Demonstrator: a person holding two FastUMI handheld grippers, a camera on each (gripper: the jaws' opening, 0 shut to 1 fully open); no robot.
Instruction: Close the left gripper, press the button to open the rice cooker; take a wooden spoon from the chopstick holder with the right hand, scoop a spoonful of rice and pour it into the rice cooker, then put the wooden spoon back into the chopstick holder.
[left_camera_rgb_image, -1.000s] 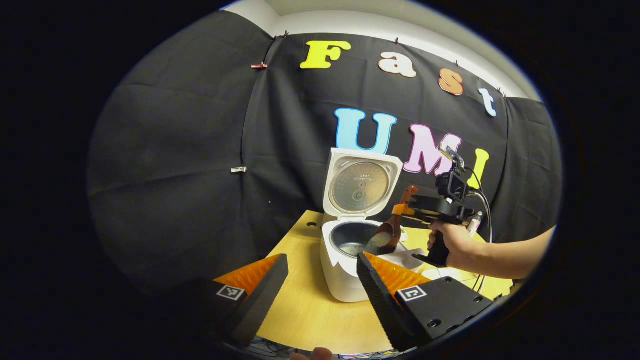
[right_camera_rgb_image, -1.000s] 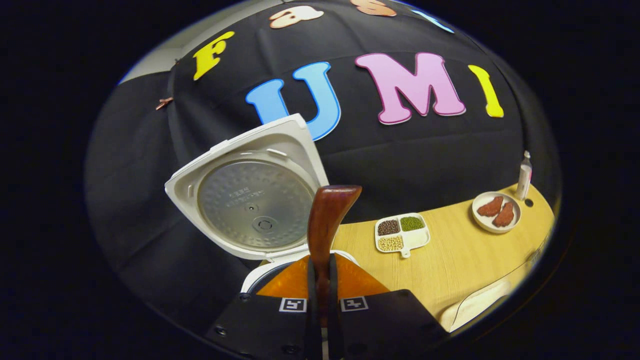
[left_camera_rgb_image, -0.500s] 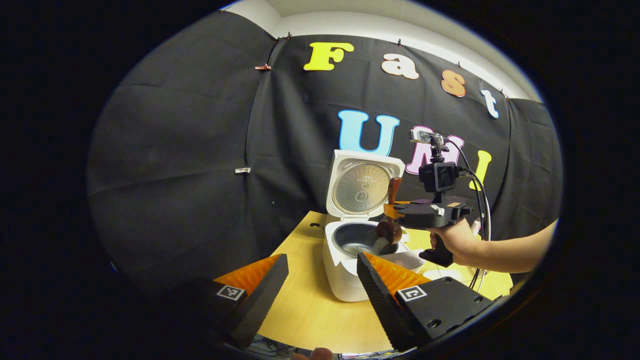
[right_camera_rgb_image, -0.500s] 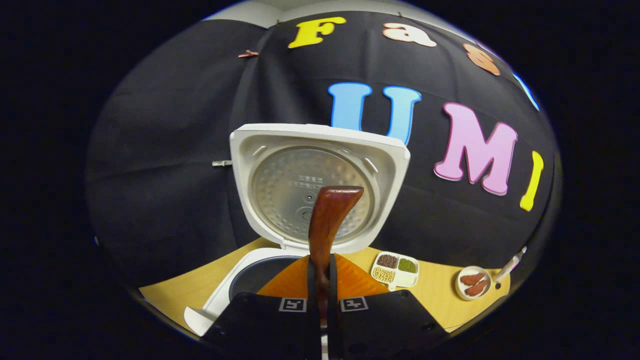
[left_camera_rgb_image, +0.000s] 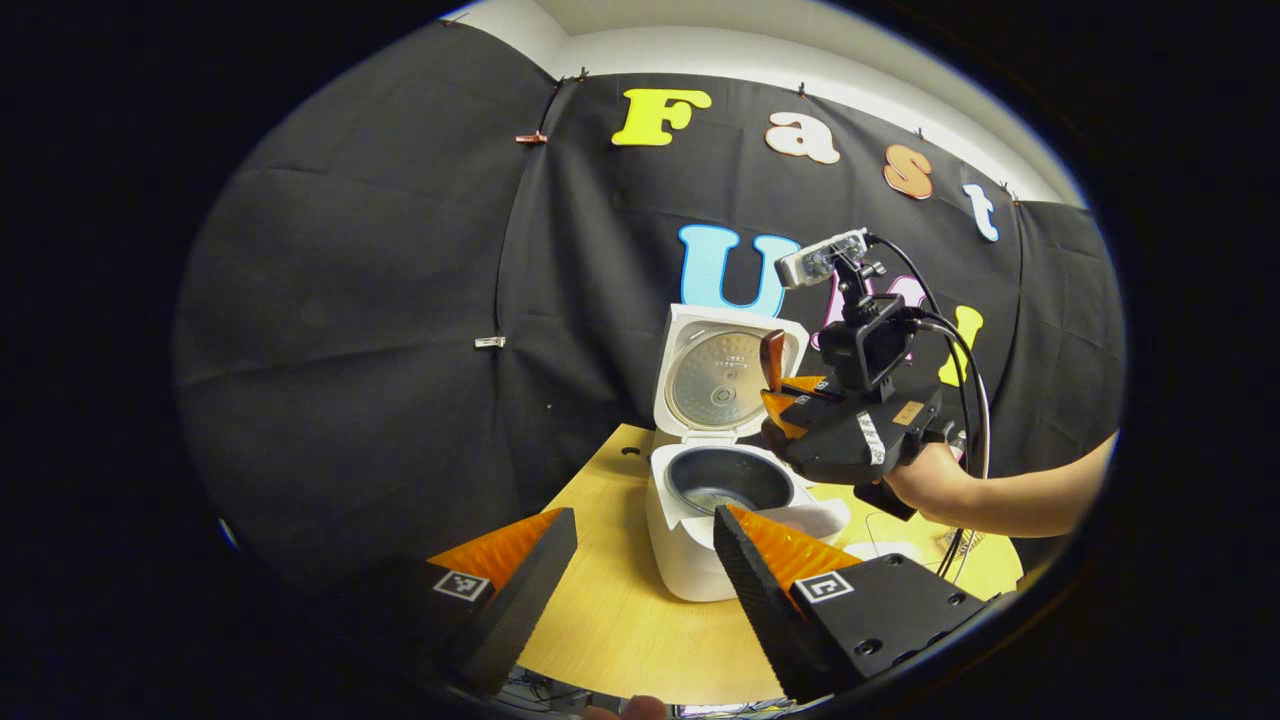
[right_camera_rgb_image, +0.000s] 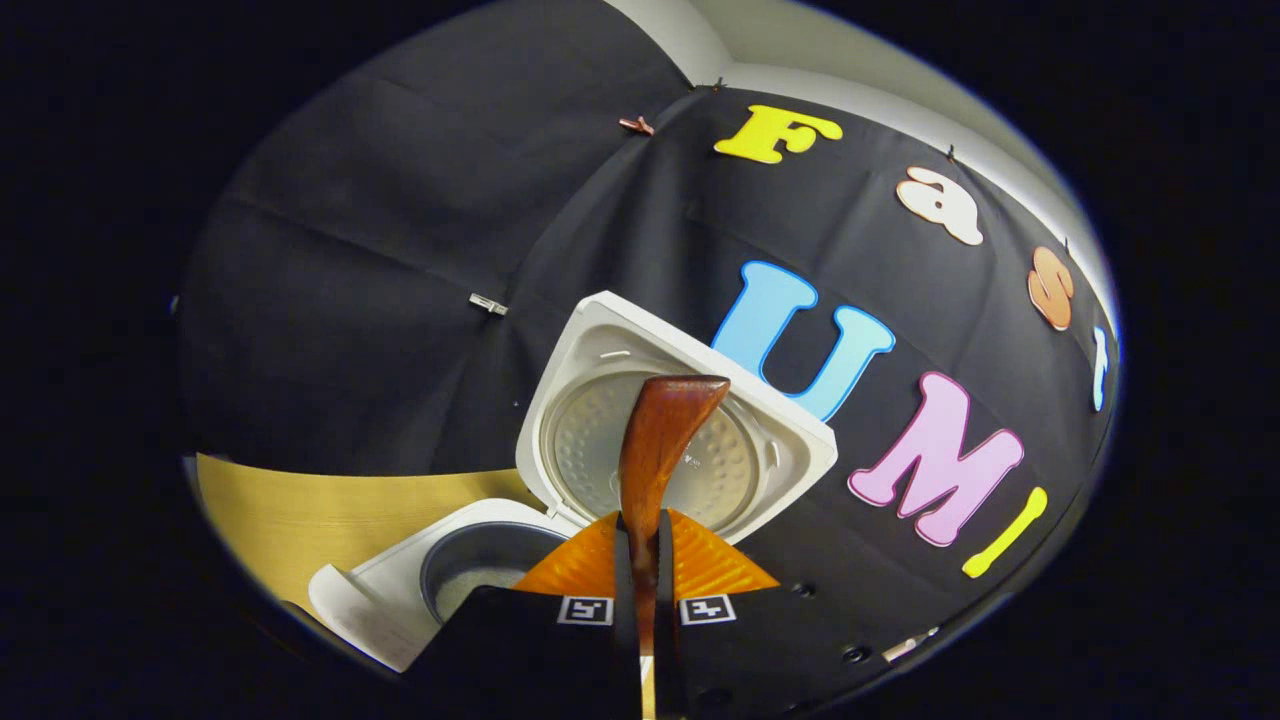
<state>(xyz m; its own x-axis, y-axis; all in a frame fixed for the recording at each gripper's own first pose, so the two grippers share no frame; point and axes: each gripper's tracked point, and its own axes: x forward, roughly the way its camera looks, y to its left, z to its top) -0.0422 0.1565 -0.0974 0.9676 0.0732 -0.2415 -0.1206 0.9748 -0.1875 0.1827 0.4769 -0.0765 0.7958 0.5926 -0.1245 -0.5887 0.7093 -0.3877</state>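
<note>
Rice cooker (left_camera_rgb_image: 700, 520) open with rice inside; right hand-held gripper (right_camera_rgb_image: 640, 590) clamps wooden spoon (right_camera_rgb_image: 660, 430), left hand-held gripper (left_camera_rgb_image: 640, 570) spread; spoon return pending.

Black cloth wall (left_camera_rgb_image: 380, 300), pale wooden table (left_camera_rgb_image: 610, 620), perhaps white ceiling (left_camera_rgb_image: 760, 30)

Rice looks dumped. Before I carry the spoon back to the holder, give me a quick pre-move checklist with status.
1. Right gripper clamped on wooden spoon: ok.
2. Rice in the rice cooker pot: ok, pale grains at the bottom.
3. Spoon bowl empty: cannot tell, it is hidden behind the gripper.
4. Lid up and out of the path: ok.
5. Left gripper open and back from the cooker: ok.
6. Chopstick holder location: cannot tell.
</note>
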